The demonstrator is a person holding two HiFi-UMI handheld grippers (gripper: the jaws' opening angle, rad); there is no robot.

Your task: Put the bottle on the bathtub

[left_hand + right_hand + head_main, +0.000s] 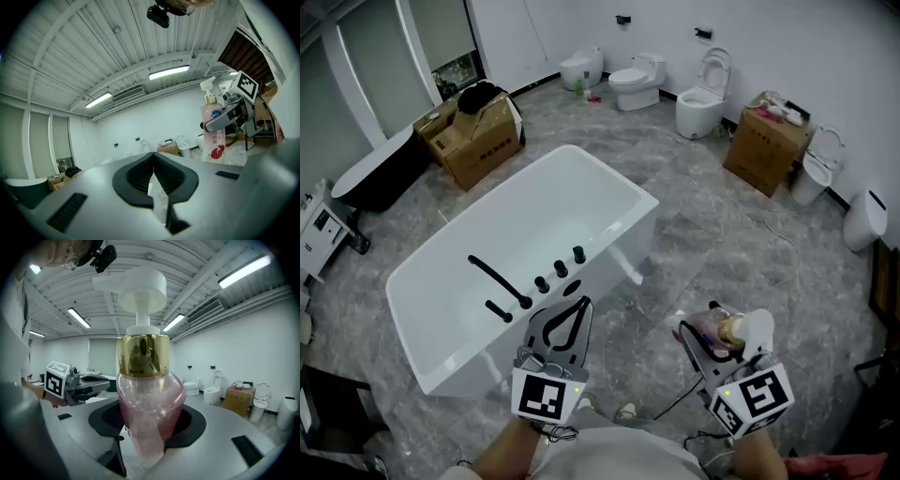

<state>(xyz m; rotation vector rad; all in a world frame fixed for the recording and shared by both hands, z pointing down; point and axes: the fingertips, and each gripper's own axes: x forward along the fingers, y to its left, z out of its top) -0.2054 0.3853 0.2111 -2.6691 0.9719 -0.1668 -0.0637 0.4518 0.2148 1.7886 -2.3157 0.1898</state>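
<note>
right gripper view: r gripper point(144, 439) holds bottle point(148, 390)

Bathtub point(619, 178) sits just ahead of the left claw point(579, 305). The bottle point(724, 330) is in the right claw point(703, 330), off to its right, with the toilets point(636, 82) far beyond.

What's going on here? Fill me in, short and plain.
A person holds a two-jaw tool in each hand beside a white bathtub. The right tool is clamped on a pink pump bottle, held upright above the floor to the right of the tub's near end. The left tool is shut and empty, pointing toward the near rim by the black faucet. The bottle is not yet on the bathtub.
</note>
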